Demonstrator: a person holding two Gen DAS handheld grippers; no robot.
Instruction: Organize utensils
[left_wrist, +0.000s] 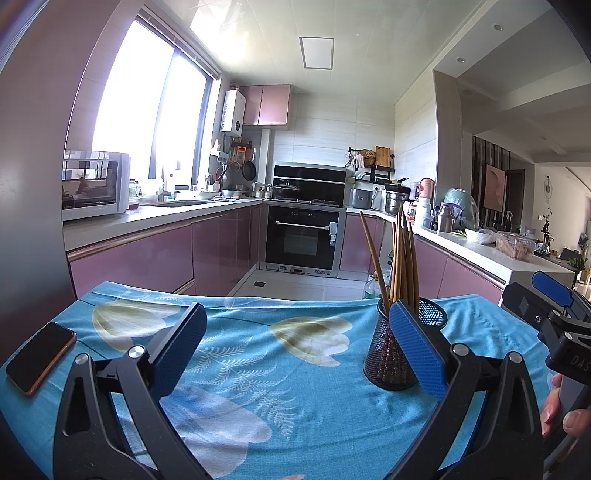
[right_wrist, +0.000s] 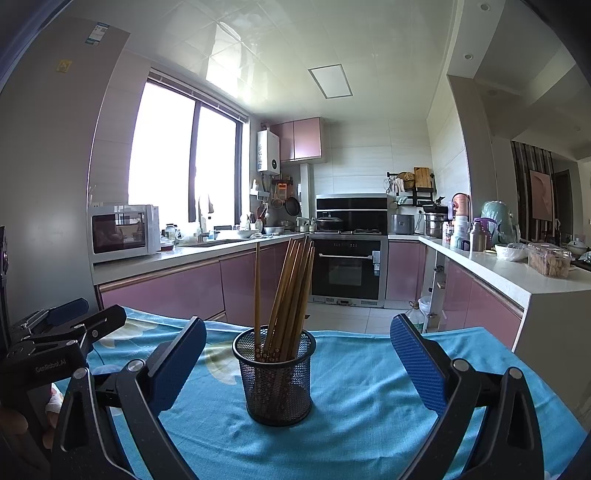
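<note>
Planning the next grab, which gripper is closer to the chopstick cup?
Right gripper: the mesh cup stands centered between its open fingers. Left gripper sits off to the cup's left.

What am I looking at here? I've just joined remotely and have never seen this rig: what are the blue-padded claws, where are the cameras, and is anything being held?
No robot arm: a person carries one hand-held gripper per hand, each with a fisheye camera looking along its fingers. One picture is from the left hand-held gripper, the other from the right hand-held gripper. Both are open and hold nothing. On the blue floral tablecloth stands a black mesh cup filled with wooden chopsticks. A smartphone lies at the left edge.
</note>
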